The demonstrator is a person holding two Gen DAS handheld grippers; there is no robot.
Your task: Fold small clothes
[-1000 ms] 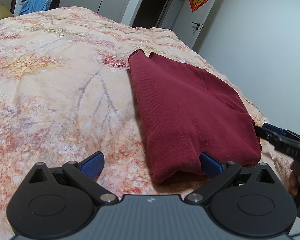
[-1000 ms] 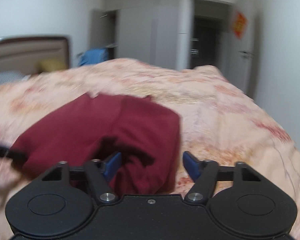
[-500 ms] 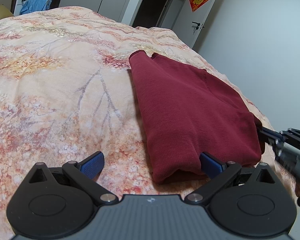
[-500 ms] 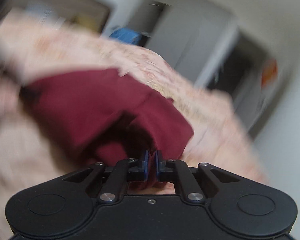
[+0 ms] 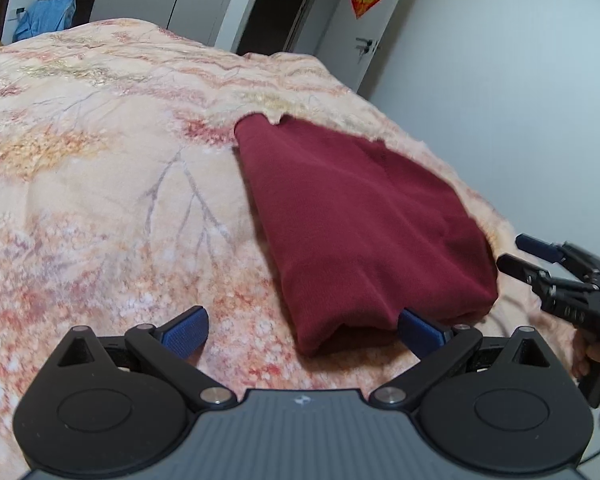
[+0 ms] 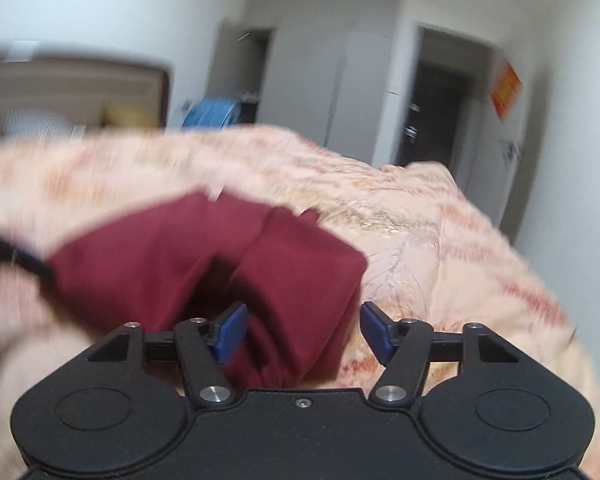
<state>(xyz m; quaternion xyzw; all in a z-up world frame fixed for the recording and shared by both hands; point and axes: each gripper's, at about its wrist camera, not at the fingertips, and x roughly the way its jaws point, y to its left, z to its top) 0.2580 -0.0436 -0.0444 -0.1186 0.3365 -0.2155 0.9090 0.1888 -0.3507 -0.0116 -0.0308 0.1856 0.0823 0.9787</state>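
Beside garment (image 5: 360,220), right fingers (image 6: 230,330) reopened.

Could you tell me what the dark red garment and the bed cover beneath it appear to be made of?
Dark red garment: looks like a matte knit, probably cotton or a blend; a fine ribbed grain shows and it folds softly. Bed cover: likely soft, slightly fuzzy printed fabric; its edges look fluffy, though the exact fibre cannot be told.

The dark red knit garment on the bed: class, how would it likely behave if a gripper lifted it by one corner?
The dark red garment would probably sag and unfold: its soft rounded folds suggest floppy cloth. It looks light and unlikely to slide far on the fuzzy floral bedspread. The open right gripper, jaws just reopened, straddles one end unpinched.
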